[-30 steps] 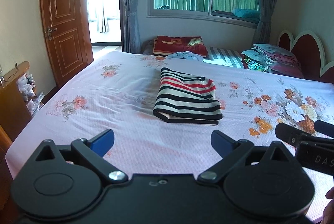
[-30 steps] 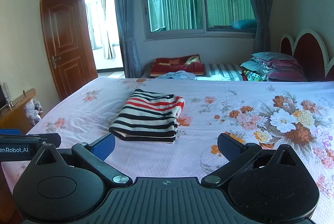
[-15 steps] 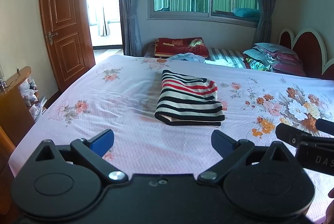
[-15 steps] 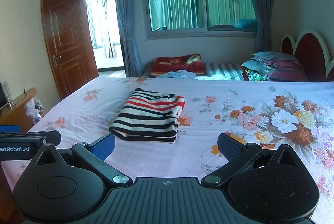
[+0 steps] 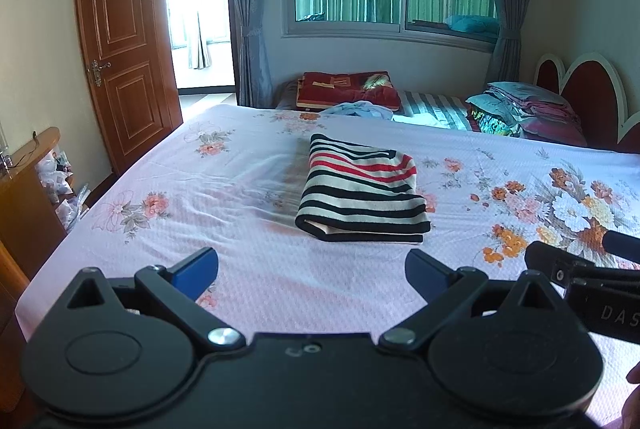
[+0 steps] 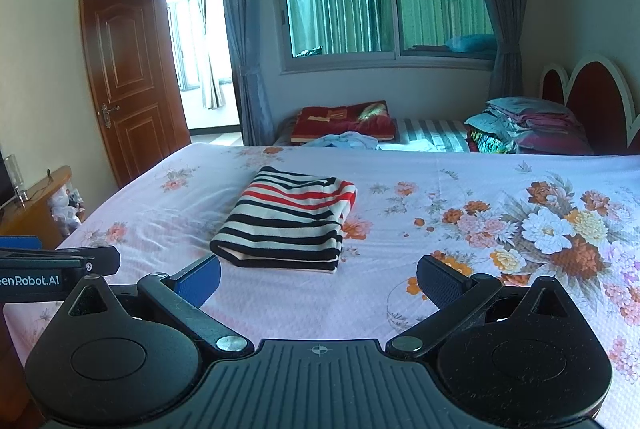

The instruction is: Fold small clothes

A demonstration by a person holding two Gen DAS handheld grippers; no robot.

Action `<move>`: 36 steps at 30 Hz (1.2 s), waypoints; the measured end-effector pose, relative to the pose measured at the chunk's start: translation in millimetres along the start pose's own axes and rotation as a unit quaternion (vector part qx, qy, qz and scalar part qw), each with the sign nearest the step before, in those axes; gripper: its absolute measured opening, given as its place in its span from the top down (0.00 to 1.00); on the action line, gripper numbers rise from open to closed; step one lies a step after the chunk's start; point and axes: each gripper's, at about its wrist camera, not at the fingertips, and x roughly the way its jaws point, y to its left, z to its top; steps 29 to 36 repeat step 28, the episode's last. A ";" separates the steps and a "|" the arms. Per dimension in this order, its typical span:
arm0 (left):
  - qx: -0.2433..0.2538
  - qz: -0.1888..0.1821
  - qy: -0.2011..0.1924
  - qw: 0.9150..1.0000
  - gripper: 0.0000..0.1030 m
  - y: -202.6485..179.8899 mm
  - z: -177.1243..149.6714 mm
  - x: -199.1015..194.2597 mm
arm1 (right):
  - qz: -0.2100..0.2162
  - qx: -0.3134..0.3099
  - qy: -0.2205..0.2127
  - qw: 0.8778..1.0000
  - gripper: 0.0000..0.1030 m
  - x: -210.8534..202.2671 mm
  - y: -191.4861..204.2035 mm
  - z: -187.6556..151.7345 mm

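Observation:
A folded garment with black, white and red stripes [image 5: 362,191] lies flat on the pink floral bed sheet [image 5: 240,253]. It also shows in the right wrist view [image 6: 286,221]. My left gripper [image 5: 312,269] is open and empty, held above the near part of the bed, apart from the garment. My right gripper [image 6: 318,279] is open and empty, also short of the garment. Each gripper's side shows at the edge of the other's view.
A wooden cabinet [image 5: 24,189] stands left of the bed near an open door [image 5: 124,69]. A second bed with a red blanket [image 5: 348,91] and a pile of folded clothes [image 5: 524,111] lies beyond. The headboard [image 5: 588,93] is at the right.
Both grippers have drawn back and risen slightly from the folded garment. They stay open. The garment has not moved.

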 end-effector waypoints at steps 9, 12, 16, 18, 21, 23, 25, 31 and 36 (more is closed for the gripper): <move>0.002 -0.001 0.003 1.000 0.03 0.4 0.9 2.5 | -0.001 0.003 0.004 1.000 0.00 3.1 -2.7 -0.5; 0.002 -0.001 0.003 1.000 0.03 0.4 1.1 2.8 | 0.000 0.002 0.006 1.000 0.00 3.7 -1.5 -0.5; 0.002 0.000 0.003 1.000 0.03 0.2 1.9 4.2 | 0.002 0.001 0.006 1.000 0.00 5.8 -0.9 -0.3; 0.001 -0.002 0.004 1.000 0.03 0.8 2.4 5.9 | 0.002 0.000 0.006 1.000 0.00 7.6 -1.1 -0.4; 0.010 -0.020 -0.001 1.000 0.03 1.1 4.4 14.1 | 0.002 0.001 0.009 1.000 0.00 11.6 -1.6 -0.7; 0.025 -0.032 -0.008 0.999 0.05 -0.6 4.7 20.7 | 0.001 0.001 0.013 1.000 0.00 16.4 -2.1 -1.4; 0.037 -0.032 -0.016 0.999 0.07 -2.4 5.1 30.2 | -0.003 0.002 0.017 1.000 0.00 22.6 -3.5 -2.2; 0.036 -0.037 -0.007 0.999 0.05 -1.8 9.6 52.0 | -0.011 0.003 0.027 1.000 0.00 34.9 -8.6 -3.8; 0.036 -0.037 -0.007 0.999 0.05 -1.8 9.6 52.0 | -0.011 0.003 0.027 1.000 0.00 34.9 -8.6 -3.8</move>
